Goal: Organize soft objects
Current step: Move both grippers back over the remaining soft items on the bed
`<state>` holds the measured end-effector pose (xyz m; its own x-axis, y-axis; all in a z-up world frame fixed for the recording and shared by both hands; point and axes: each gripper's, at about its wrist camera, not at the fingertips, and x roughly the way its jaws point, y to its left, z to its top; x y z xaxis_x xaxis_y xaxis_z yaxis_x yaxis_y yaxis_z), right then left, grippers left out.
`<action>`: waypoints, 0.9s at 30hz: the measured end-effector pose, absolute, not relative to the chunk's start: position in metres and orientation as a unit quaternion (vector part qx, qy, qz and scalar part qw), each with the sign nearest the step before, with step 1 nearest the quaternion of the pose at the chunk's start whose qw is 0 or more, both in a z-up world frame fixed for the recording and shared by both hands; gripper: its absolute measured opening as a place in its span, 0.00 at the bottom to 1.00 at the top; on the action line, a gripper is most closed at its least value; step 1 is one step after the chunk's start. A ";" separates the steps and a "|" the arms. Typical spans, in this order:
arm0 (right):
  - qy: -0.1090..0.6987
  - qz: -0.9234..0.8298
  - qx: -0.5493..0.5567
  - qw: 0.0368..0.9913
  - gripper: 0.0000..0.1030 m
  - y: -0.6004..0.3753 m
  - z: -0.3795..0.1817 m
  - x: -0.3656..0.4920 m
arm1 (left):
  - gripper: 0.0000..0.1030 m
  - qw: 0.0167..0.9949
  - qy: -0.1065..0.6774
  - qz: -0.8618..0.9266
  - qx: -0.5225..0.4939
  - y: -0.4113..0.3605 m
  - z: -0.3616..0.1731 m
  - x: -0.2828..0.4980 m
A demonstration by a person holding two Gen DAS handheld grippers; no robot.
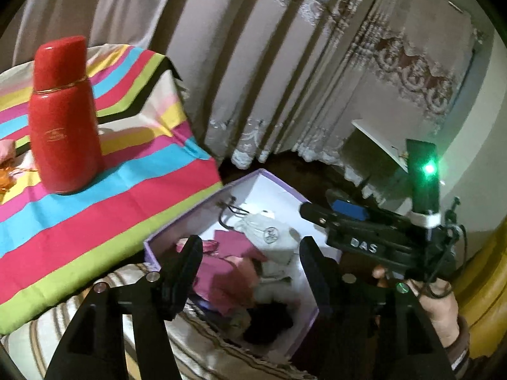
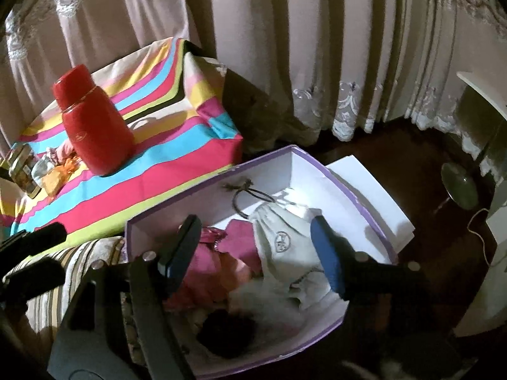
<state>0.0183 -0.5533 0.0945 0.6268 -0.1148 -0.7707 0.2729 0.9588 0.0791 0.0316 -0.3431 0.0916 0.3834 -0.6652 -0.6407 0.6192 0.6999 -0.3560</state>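
Note:
A white box with a purple rim (image 1: 263,177) (image 2: 272,167) stands on the floor below the table edge. It holds a crumpled pink cloth (image 1: 228,272) (image 2: 206,272), a white drawstring bag with a round logo (image 1: 269,234) (image 2: 282,243) and a dark black bundle (image 1: 269,319) (image 2: 228,326). My left gripper (image 1: 250,247) hangs open above the box, nothing between its black fingers. My right gripper (image 2: 253,224), with blue pads, is also open over the box and holds nothing. The pink cloth and white bag lie loose beneath both.
A red flask (image 1: 63,117) (image 2: 95,126) stands on a table draped in a bright striped cloth (image 1: 126,196) (image 2: 164,161), with small items (image 2: 54,171) at its left. A white flat lid (image 2: 374,196) lies beside the box. Curtains hang behind; a striped cushion (image 1: 79,316) sits below.

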 end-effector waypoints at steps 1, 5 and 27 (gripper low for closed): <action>0.419 -0.105 0.092 0.897 0.72 -0.551 0.095 0.019 | 0.62 0.835 0.396 -0.382 -0.028 -0.340 0.093 0.033; 0.420 -0.086 0.090 0.899 0.72 -0.542 0.098 0.023 | 0.62 0.854 0.377 -0.358 -0.024 -0.320 0.103 0.040; 0.415 0.066 0.005 0.907 0.72 -0.398 0.127 0.085 | 0.62 0.919 0.353 -0.072 -0.160 -0.066 0.106 0.157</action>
<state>0.0854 -0.3979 0.1267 0.6464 0.1238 -0.7529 -0.1157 0.9912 0.0636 0.1571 -0.0664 0.1055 0.7403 -0.2455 -0.6259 0.0199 0.9385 -0.3446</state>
